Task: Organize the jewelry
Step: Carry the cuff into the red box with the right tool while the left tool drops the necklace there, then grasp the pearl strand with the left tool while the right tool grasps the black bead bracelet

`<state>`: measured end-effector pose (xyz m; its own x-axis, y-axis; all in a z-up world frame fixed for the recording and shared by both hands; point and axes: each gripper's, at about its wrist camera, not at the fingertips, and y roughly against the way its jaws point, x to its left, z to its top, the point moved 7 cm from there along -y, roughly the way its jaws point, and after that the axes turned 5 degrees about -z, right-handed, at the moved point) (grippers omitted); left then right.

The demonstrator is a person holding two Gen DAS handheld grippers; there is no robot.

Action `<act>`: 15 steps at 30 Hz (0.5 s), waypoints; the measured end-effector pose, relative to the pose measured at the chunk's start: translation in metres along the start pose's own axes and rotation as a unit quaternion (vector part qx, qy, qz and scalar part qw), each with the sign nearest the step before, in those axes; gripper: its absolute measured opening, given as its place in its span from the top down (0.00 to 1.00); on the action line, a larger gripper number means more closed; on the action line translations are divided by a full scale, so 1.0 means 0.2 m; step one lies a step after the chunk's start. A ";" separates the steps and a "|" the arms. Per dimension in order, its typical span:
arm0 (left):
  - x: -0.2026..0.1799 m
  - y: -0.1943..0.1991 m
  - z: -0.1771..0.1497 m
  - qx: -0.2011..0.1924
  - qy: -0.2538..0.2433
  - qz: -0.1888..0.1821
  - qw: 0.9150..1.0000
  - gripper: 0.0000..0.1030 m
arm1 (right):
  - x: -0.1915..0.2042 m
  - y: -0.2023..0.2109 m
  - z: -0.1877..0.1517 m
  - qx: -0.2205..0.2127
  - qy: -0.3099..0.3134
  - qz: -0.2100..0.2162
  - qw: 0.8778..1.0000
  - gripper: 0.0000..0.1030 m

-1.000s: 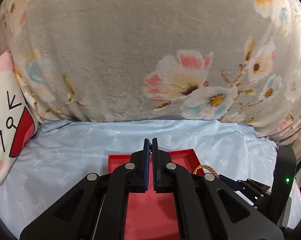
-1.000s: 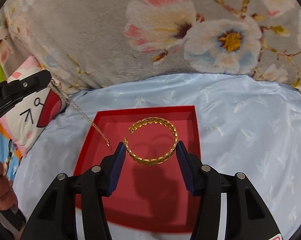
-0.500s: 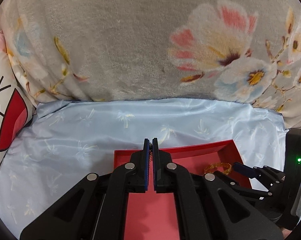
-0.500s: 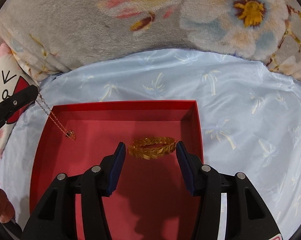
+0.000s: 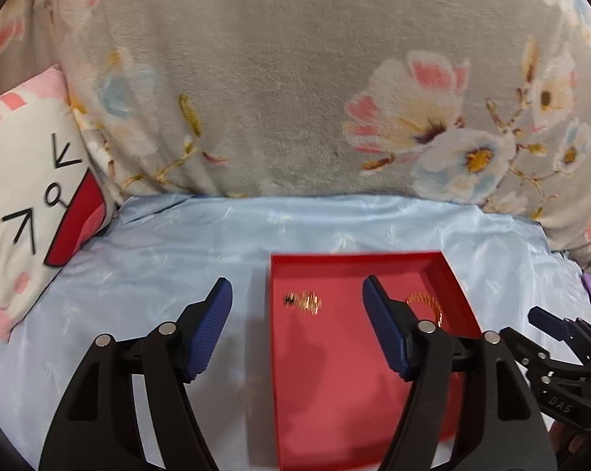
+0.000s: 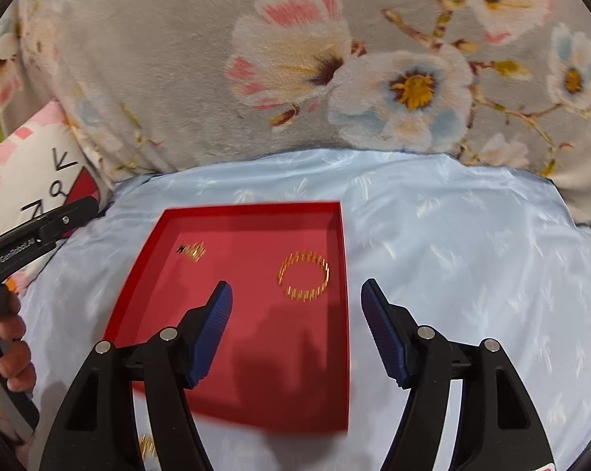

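Note:
A red tray (image 5: 458, 294) (image 6: 344, 259) lies on the light blue sheet. A gold bracelet (image 6: 304, 275) lies flat in its right half; it also shows in the left wrist view (image 5: 427, 302). A thin gold chain (image 6: 192, 250) (image 5: 304, 301) lies bunched in the tray's far left part. My left gripper (image 5: 297, 329) is open and empty above the tray's left edge. My right gripper (image 6: 296, 329) is open and empty above the tray's near right part, behind the bracelet. Another small gold piece (image 6: 147, 446) lies on the sheet near the bottom left of the right wrist view.
A grey floral blanket (image 5: 295, 78) rises behind the sheet. A white and pink cartoon pillow (image 5: 24, 196) leans at the left. The other gripper shows at the right edge of the left wrist view (image 5: 562, 361) and at the left edge of the right wrist view (image 6: 28, 243).
My left gripper has opened and dropped the chain into the tray. My right gripper has opened wider and released the bracelet, which now lies flat in the tray. Both grippers have pulled back.

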<state>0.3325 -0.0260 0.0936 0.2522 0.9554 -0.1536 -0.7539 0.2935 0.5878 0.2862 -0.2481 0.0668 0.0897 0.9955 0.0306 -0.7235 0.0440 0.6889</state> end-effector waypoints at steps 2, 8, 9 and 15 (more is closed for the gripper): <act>0.00 0.10 -0.12 0.006 -0.001 -0.003 1.000 0.33 | -0.01 0.12 -0.13 -0.001 -0.006 0.004 1.000 0.35; 0.00 0.29 -0.53 0.049 0.014 -0.008 0.999 0.31 | -0.01 0.37 -0.55 0.018 0.003 -0.023 1.000 0.35; 0.00 0.33 -0.61 0.059 0.024 -0.012 0.998 0.31 | -0.01 0.40 -0.61 0.023 0.003 -0.025 0.999 0.35; 0.01 0.44 -0.95 0.089 0.041 -0.006 0.995 0.31 | -0.03 0.49 -0.95 0.068 -0.028 -0.015 0.997 0.35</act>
<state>0.1507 0.0085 -0.0057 0.2036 0.9537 -0.2212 -0.6297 0.3006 0.7163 0.0847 -0.2330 -0.0024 0.1504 0.9875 0.0474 -0.6216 0.0572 0.7812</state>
